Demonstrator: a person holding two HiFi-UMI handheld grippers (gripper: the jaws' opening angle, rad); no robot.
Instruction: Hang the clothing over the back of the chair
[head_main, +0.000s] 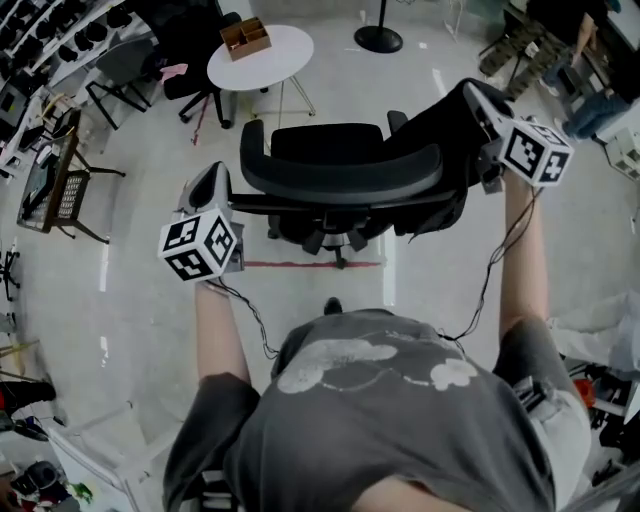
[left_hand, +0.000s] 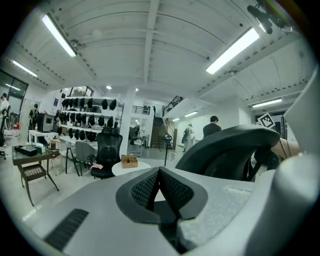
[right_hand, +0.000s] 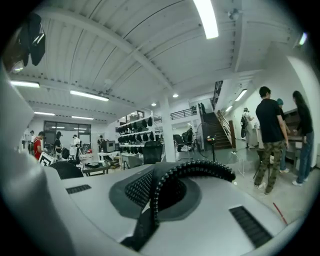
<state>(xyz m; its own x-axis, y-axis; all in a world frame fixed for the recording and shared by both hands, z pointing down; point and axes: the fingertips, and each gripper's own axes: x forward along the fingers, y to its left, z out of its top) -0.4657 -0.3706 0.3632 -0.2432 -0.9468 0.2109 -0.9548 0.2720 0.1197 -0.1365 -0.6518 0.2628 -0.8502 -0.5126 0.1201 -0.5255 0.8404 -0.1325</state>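
A black office chair (head_main: 340, 175) stands in front of me, its curved backrest toward me. The clothing (head_main: 445, 135), a black garment, hangs over the chair's right side. My right gripper (head_main: 490, 120) is at that corner, above the backrest, shut on the garment. In the right gripper view a beaded black edge of the clothing (right_hand: 195, 170) arches out from between the closed pads of the right gripper (right_hand: 152, 192). My left gripper (head_main: 208, 190) is off the chair's left end, shut with nothing in it. In its own view, the left gripper (left_hand: 159, 182) has its pads together, and the chair's backrest (left_hand: 235, 150) rises at the right.
Behind the chair stands a round white table (head_main: 285, 70) with a brown box (head_main: 245, 37) on it. A black stand base (head_main: 378, 38) is further back. More chairs (head_main: 190, 70) and desks line the left. Red tape (head_main: 310, 264) marks the floor. People (right_hand: 270, 135) stand at the right.
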